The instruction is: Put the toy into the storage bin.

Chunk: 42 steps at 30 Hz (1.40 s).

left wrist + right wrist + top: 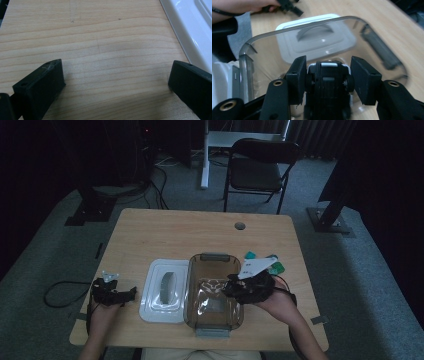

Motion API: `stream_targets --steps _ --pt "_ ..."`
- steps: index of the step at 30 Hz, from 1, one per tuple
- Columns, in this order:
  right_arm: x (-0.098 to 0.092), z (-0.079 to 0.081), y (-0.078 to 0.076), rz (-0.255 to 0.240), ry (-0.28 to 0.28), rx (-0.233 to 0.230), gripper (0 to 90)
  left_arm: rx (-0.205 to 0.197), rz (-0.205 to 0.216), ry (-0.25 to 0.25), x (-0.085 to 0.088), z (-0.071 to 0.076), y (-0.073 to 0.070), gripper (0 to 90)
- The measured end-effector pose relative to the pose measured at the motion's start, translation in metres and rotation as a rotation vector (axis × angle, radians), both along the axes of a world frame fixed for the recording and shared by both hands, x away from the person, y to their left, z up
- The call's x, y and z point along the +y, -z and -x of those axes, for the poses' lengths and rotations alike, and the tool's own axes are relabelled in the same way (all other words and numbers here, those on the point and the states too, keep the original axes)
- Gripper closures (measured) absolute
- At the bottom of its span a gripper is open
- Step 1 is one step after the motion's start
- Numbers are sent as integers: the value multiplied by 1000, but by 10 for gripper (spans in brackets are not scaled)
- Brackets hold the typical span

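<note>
Between the right gripper's (328, 75) fingers (297, 77), lower centre of its view: black toy car (328, 87), clamped, above the clear bin (214, 292). Lid (165, 290), white, just left of the bin on the worktop (200, 227). Left gripper (116, 80), lower left of the high view: fingers spread, nothing between.

you're seated at a wooden table (150, 227) in what looks like a dim lab or recording studio rather than a home. grey carpet (45, 265) covers the floor, a folding chair (257, 167) stands behind the table, and black curtains (320, 135) hang along the back. cables (155, 185) trail across the carpet, metal stand bases (330, 222) flank the table, and a white desk leg (205, 155) rises beyond.
</note>
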State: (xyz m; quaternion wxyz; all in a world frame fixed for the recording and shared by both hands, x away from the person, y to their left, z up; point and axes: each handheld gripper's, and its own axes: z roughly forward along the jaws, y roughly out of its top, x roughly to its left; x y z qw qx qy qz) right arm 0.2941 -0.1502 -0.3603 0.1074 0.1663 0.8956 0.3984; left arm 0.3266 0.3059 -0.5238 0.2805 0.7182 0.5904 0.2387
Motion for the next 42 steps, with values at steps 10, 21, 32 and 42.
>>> stream_targets --steps 10,21,32,42 --pt "52 -13 26 209 -88 38 482 0 1 -1 0 0 0 8" --pt "89 -14 50 463 -209 68 481 0 1 0 0 0 0 8" --pt "106 -11 64 613 -251 123 479 0 0 0 0 0 0 8" --pt "113 -10 73 694 -297 158 475 0 1 0 0 0 0 8"
